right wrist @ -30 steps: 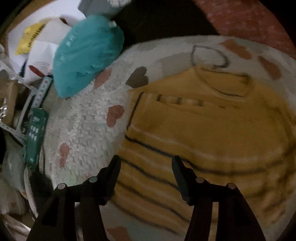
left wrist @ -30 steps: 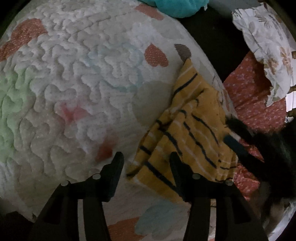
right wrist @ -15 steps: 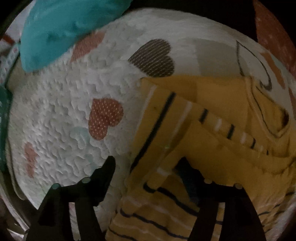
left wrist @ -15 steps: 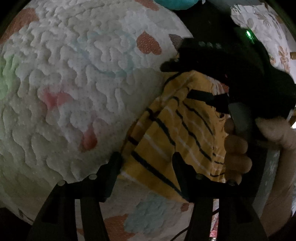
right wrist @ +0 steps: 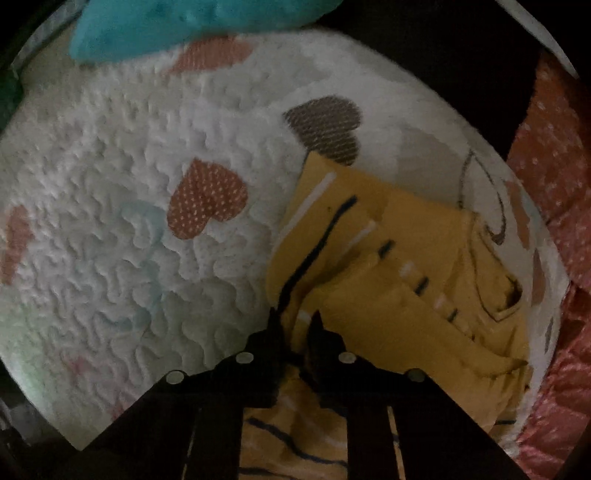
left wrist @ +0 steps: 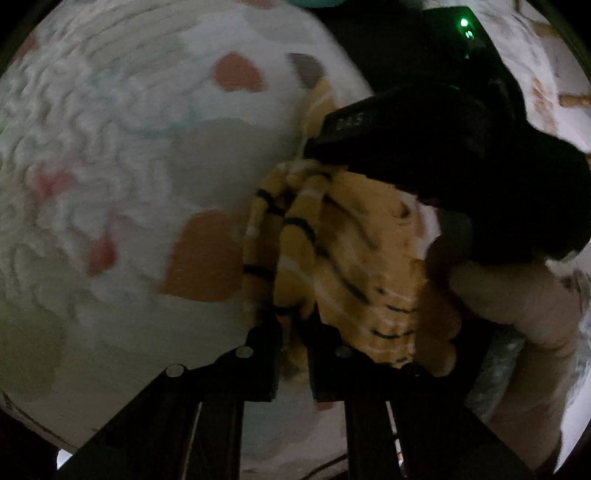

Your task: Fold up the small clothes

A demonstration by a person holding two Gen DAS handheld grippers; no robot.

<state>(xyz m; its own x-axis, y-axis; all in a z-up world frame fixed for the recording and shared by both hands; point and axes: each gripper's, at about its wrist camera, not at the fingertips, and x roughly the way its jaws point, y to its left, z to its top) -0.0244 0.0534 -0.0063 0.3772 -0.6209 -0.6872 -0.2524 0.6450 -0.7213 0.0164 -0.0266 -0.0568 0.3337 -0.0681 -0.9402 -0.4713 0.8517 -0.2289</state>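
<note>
A small yellow sweater with dark and white stripes point(left wrist: 347, 258) lies bunched on a white quilted mat with heart prints point(left wrist: 110, 166). My left gripper point(left wrist: 293, 332) is shut on the sweater's near edge. The right gripper's black body point(left wrist: 461, 147) and the hand holding it point(left wrist: 517, 295) hang over the sweater's right side. In the right wrist view my right gripper point(right wrist: 297, 325) is shut on a striped fold of the sweater point(right wrist: 388, 266), which lies partly folded on the mat point(right wrist: 110, 221).
A teal cushion point(right wrist: 192, 26) lies at the mat's far edge. Red dotted fabric point(right wrist: 554, 184) lies beyond the mat's right edge. A floral cloth point(left wrist: 546, 74) is at the far right in the left wrist view.
Both grippers have closed on the sweater. The sweater has bunched up from its flatter lie. The left view is blurred by motion.
</note>
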